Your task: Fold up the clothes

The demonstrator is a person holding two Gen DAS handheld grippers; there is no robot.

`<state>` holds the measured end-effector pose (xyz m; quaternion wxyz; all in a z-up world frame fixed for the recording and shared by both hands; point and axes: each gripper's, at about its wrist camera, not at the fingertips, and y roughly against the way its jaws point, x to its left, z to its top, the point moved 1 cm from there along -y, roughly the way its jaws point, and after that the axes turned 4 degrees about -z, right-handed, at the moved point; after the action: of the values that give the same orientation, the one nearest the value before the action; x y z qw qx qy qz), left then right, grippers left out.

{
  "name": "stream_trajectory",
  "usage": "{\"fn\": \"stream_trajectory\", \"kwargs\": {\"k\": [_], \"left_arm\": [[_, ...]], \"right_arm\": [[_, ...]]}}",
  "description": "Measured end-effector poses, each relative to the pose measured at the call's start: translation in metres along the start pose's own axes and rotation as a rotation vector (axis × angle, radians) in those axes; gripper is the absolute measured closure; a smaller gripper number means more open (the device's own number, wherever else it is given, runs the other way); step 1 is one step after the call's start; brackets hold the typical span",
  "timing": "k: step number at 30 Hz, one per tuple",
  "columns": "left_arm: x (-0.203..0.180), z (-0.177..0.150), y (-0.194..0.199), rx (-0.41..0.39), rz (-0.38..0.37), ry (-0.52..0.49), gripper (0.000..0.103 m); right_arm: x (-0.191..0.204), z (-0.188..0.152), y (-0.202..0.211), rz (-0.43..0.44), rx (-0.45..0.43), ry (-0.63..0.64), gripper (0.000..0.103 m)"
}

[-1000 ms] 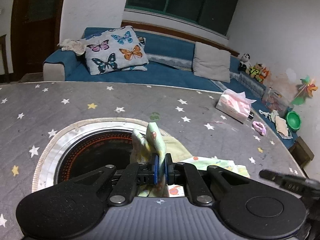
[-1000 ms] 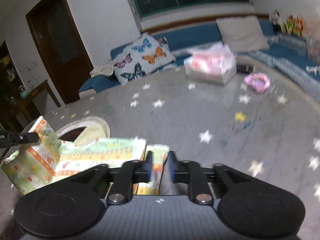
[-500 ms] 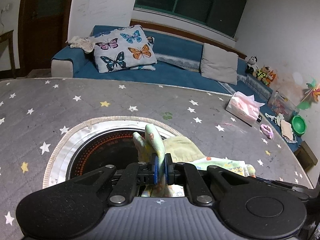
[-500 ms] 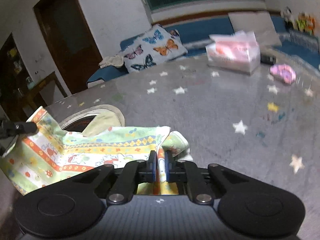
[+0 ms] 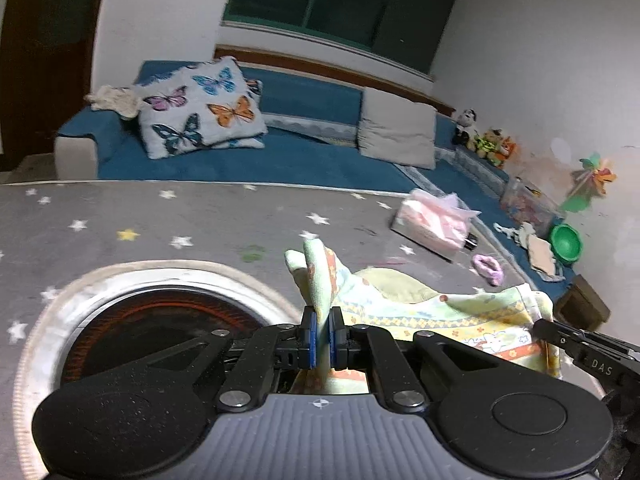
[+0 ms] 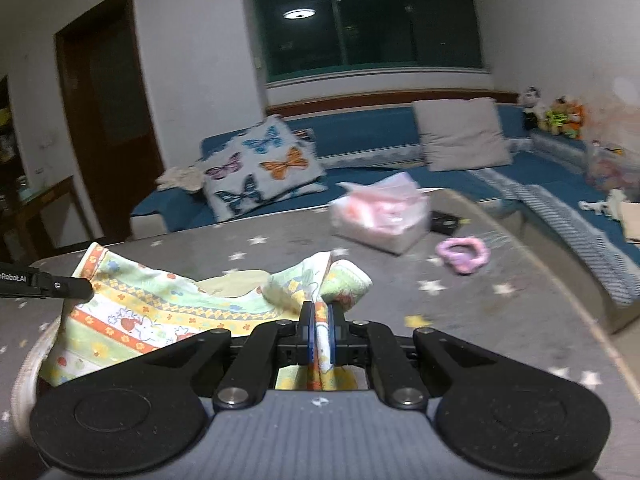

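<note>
Both tools, left and right, now clenched on raised patterned cloth.

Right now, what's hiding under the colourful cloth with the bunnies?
The patterned cloth hangs between both grippers above the grey star table. Under its left end sits part of the round dark burner. What lies under the rest is covered.

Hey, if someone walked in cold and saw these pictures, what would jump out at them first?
Probably the bright patterned cloth stretched between the left gripper and right gripper, each clamped on a corner above the grey starred table. Behind it, the butterfly pillow on the blue sofa.
</note>
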<state>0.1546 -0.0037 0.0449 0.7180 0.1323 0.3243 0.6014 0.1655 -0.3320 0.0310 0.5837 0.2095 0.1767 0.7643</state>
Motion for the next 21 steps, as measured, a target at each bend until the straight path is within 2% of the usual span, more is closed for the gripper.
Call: {"fn": "stream_trajectory", "kwargs": {"k": [7,10,11,14,17,19,21], "left_arm": [[-0.032,-0.003,-0.026,0.047,-0.041,-0.056,0.097],[-0.035,-0.009,-0.040,0.080,-0.034,-0.070,0.096],[-0.036,-0.010,-0.044,0.087,-0.022,-0.076,0.093],[-0.031,-0.012,-0.048,0.091,0.024,-0.092,0.091],[-0.026,-0.010,-0.047,0.076,0.062,-0.102,0.071],[-0.027,-0.009,-0.047,0.064,0.063,-0.113,0.071],[-0.032,-0.008,-0.052,0.071,0.042,-0.120,0.071]], "right_arm": [[-0.043,-0.005,-0.004,-0.104,0.025,-0.014,0.097],[-0.057,-0.014,-0.018,-0.138,0.065,-0.030,0.097],[-0.061,-0.017,-0.023,-0.151,0.078,-0.037,0.097],[-0.073,-0.026,-0.033,-0.185,0.106,-0.064,0.093],[-0.080,-0.028,-0.036,-0.184,0.111,-0.083,0.093],[-0.077,-0.028,-0.037,-0.160,0.112,-0.073,0.092],[-0.071,-0.028,-0.040,-0.130,0.118,-0.065,0.087]]}}
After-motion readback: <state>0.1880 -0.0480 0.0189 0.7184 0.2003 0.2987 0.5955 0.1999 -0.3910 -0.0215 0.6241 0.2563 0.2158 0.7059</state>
